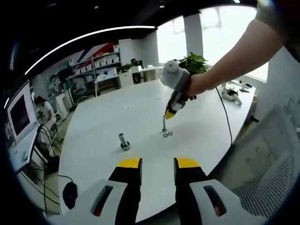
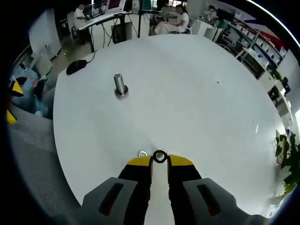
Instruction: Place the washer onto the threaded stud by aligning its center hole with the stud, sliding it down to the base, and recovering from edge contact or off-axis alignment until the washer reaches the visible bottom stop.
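Washer [image 2: 160, 156] at right gripper [image 2: 160, 161] fingertips, fingers clamped on it | stud [image 2: 120, 86] well apart | left gripper [image 1: 157, 162] fingers apart

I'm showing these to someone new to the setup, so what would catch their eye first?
Probably the right gripper, held by a person's hand, its yellow tips lowered to the white table by two small washers. In the right gripper view, a washer sits right at those tips. Next, the threaded stud standing upright alone, apart from the washers.
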